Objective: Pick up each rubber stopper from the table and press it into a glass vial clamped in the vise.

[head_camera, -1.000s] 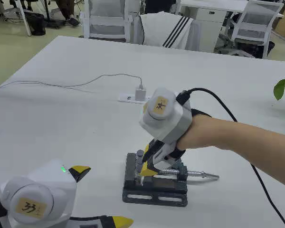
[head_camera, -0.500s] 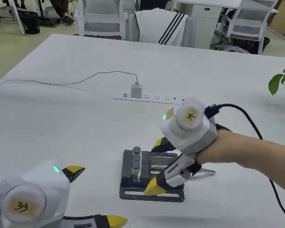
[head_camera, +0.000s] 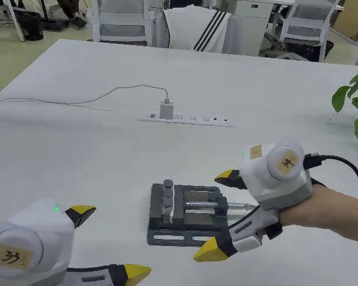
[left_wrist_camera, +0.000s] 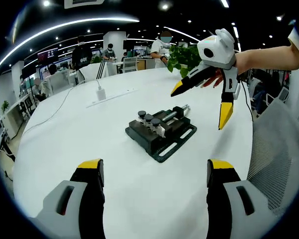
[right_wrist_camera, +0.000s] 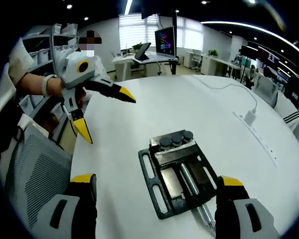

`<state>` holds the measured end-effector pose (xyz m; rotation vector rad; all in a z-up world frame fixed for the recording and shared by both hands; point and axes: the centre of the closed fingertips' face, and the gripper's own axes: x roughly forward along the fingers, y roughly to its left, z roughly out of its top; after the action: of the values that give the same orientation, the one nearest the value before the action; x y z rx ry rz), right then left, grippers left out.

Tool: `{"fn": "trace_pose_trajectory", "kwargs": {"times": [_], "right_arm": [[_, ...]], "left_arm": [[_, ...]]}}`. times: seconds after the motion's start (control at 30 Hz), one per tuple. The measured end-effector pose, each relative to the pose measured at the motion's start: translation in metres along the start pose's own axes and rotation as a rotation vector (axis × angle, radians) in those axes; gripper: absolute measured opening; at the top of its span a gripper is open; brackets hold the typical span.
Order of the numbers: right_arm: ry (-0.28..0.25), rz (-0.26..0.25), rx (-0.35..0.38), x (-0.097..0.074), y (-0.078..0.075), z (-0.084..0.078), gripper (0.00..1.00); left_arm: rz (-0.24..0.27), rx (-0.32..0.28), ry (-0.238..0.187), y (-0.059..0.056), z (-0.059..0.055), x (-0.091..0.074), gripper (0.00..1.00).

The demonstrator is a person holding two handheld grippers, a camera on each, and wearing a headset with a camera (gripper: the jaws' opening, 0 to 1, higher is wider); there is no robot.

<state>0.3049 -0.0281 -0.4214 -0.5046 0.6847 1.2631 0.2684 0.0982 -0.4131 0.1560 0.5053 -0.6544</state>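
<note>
In the head view the left gripper (head_camera: 113,241) and right gripper (head_camera: 212,215) are hanging open and empty, in the left gripper view stoppers (left_wrist_camera: 148,118) are sitting on vials (left_wrist_camera: 149,123) in the vise (left_wrist_camera: 164,139), and in the right gripper view a close jaw could be bumping the glass.

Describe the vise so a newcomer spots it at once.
On the white table, on the person's side of the power strip, sits a dark grey vise. It is the only dark object resting there, and it clamps three dark-stoppered vials in a row.
</note>
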Motion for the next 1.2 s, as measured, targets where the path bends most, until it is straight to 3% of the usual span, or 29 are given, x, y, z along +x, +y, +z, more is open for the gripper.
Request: {"fn": "trace_pose_trajectory", "kwargs": {"times": [0.27,0.43,0.53,0.8,1.2], "right_arm": [[-0.040,-0.050,0.059,-0.019,0.007,-0.017,0.99],[-0.108,-0.086,0.138,-0.031,0.016,-0.023,0.99],[-0.121,-0.102,0.161,-0.036,0.021,-0.032,0.99],[-0.124,-0.171,0.220,-0.049,0.017,-0.053,0.99],[-0.129,-0.214,0.261,-0.062,0.017,-0.070,0.99]], "left_arm": [[0.004,0.005,-0.017,0.001,0.001,-0.003,0.88],[0.025,-0.003,-0.037,0.005,0.001,-0.005,0.94],[0.022,-0.023,-0.048,0.004,0.001,-0.007,0.98],[0.032,-0.029,-0.036,0.008,-0.003,-0.011,0.99],[0.051,-0.023,-0.046,0.014,-0.002,-0.017,0.99]]}}
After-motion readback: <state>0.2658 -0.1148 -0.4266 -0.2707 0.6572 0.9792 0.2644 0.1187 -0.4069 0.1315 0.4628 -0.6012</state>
